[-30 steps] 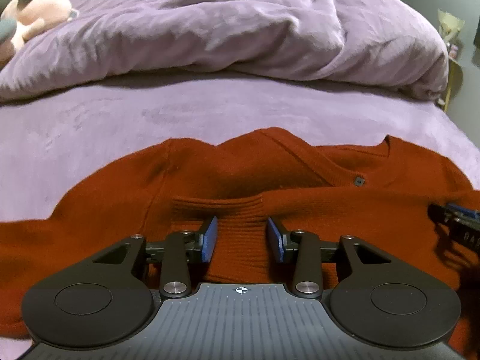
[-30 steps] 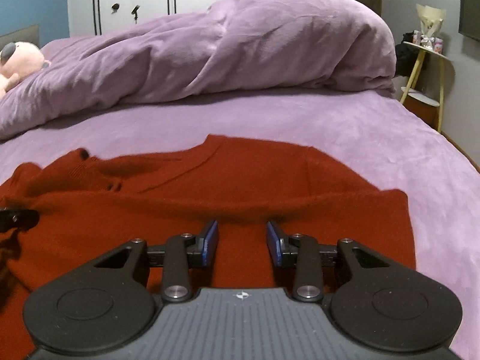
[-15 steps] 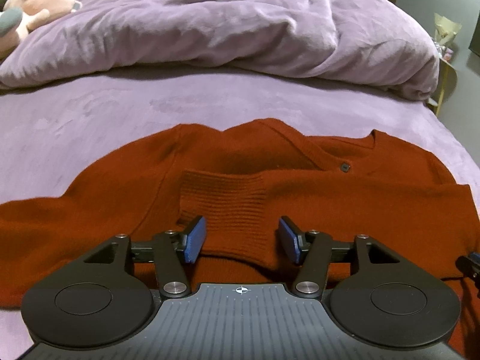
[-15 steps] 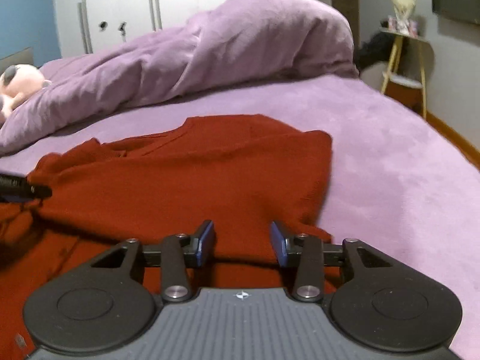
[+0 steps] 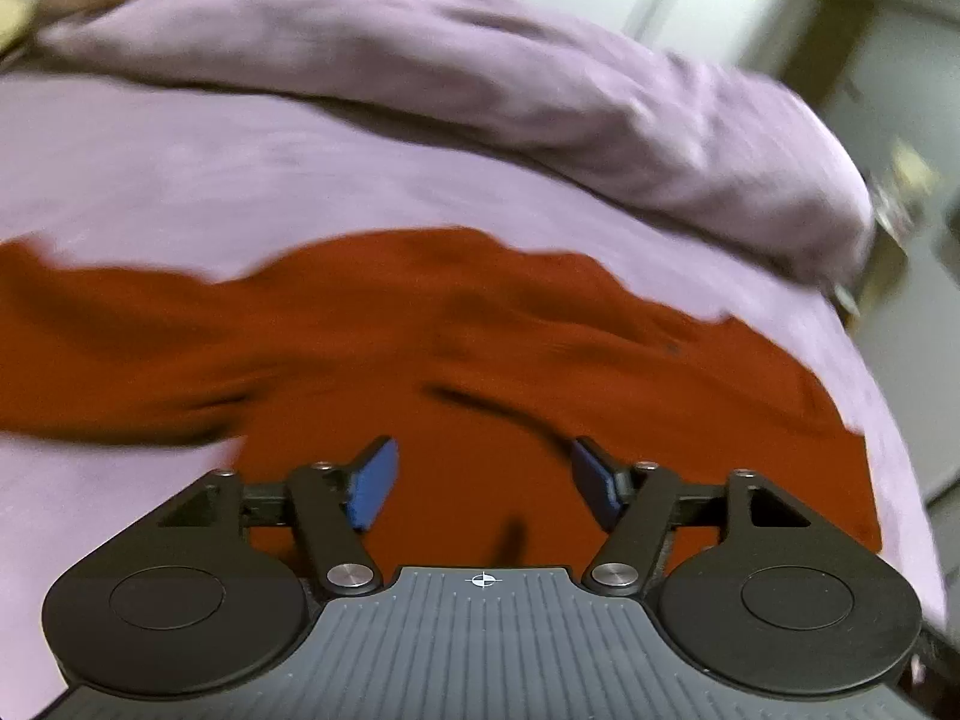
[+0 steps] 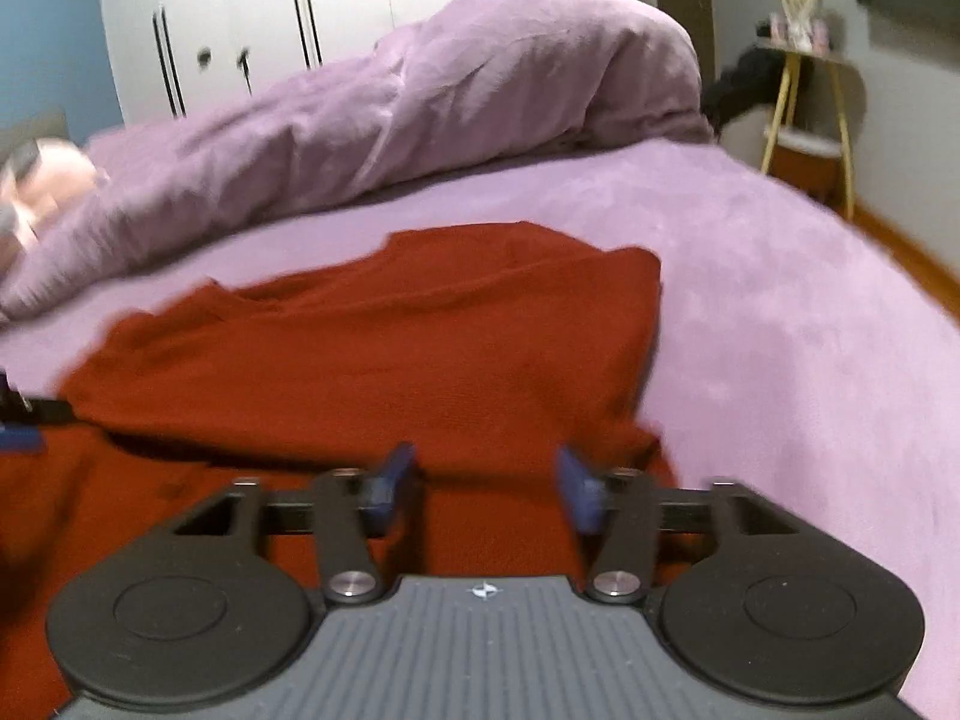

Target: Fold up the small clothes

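Observation:
A rust-red knit sweater lies spread on the purple bed, its right side folded over the body in the right wrist view. My left gripper is open and empty, low over the sweater's near part. My right gripper is open and empty, over the sweater's near right edge. The tip of the left gripper shows at the left edge of the right wrist view. Both views are motion-blurred.
A bunched purple duvet lies across the back of the bed. A pink plush toy sits at the far left. A small side table stands beyond the bed's right edge, with white wardrobe doors behind.
Both grippers have opened wider. The left one let go of the ribbed sleeve cuff and swung, tilting its view. The right one drew back; the sweater's right side now lies folded over.

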### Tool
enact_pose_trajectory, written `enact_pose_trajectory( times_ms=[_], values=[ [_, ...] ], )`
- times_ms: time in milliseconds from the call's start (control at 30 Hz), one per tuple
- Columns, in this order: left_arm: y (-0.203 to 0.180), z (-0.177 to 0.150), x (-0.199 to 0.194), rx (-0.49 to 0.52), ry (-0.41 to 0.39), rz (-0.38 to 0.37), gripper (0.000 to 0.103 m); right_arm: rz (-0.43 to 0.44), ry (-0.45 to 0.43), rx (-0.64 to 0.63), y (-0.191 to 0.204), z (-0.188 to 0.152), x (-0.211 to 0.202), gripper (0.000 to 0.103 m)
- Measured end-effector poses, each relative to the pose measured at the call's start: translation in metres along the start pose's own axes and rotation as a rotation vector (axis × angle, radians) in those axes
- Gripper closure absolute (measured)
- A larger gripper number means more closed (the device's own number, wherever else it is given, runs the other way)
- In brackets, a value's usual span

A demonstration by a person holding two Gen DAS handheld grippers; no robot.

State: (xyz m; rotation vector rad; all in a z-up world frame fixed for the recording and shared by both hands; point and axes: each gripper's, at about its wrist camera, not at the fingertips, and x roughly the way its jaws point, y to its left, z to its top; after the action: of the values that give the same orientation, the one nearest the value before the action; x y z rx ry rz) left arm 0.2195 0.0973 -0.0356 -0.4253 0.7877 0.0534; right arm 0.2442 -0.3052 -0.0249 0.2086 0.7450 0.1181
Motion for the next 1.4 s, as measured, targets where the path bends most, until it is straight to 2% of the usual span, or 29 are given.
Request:
enact_pose_trajectory(
  times_ms=[133, 233, 300, 367, 467, 633, 867, 967, 1033, 1100, 1200, 1300, 1333, 1400],
  values=[
    [0.087, -0.004, -0.042, -0.228, -0.086, 0.135, 0.034, 0.025, 0.009, 0.051, 0.010, -0.033, -0.033, 0.029],
    [0.154, -0.005, -0.054, -0.426, -0.091, 0.202, 0.040, 0.046, 0.010, 0.065, 0.022, -0.044, -0.047, 0.029],
    [0.187, -0.007, -0.063, -0.529, -0.132, 0.220, 0.043, 0.060, 0.021, 0.051, 0.031, -0.043, -0.050, 0.029],
    [0.213, -0.006, -0.068, -0.569, -0.178, 0.202, 0.050, 0.073, 0.041, 0.007, 0.042, -0.043, -0.048, 0.029],
    [0.244, -0.006, -0.065, -0.645, -0.193, 0.208, 0.061, 0.073, 0.048, -0.021, 0.055, -0.039, -0.047, 0.029],
    [0.290, -0.014, -0.060, -0.880, -0.299, 0.108, 0.078, 0.065, 0.046, -0.023, 0.065, -0.036, -0.044, 0.029],
    [0.309, -0.010, -0.050, -1.011, -0.377, 0.061, 0.088, 0.025, 0.069, 0.014, 0.063, -0.043, -0.034, 0.029],
    [0.308, -0.006, -0.057, -0.957, -0.371, 0.080, 0.092, 0.022, 0.071, 0.001, 0.062, -0.045, -0.034, 0.029],
    [0.293, 0.001, -0.070, -0.827, -0.394, 0.107, 0.093, 0.026, 0.069, 0.005, 0.061, -0.046, -0.034, 0.028],
    [0.268, 0.014, -0.078, -0.714, -0.416, 0.091, 0.094, 0.032, 0.066, 0.014, 0.059, -0.046, -0.034, 0.028],
    [0.208, 0.036, -0.090, -0.531, -0.438, -0.020, 0.094, 0.045, 0.061, 0.036, 0.057, -0.045, -0.035, 0.029],
    [0.115, 0.050, -0.094, -0.265, -0.428, -0.184, 0.094, 0.066, 0.055, 0.074, 0.053, -0.044, -0.036, 0.028],
    [0.078, 0.050, -0.092, -0.163, -0.406, -0.239, 0.093, 0.071, 0.054, 0.088, 0.052, -0.043, -0.037, 0.029],
    [0.018, 0.039, -0.076, -0.018, -0.319, -0.297, 0.081, 0.087, 0.059, 0.123, 0.048, -0.041, -0.038, 0.029]
  ],
)
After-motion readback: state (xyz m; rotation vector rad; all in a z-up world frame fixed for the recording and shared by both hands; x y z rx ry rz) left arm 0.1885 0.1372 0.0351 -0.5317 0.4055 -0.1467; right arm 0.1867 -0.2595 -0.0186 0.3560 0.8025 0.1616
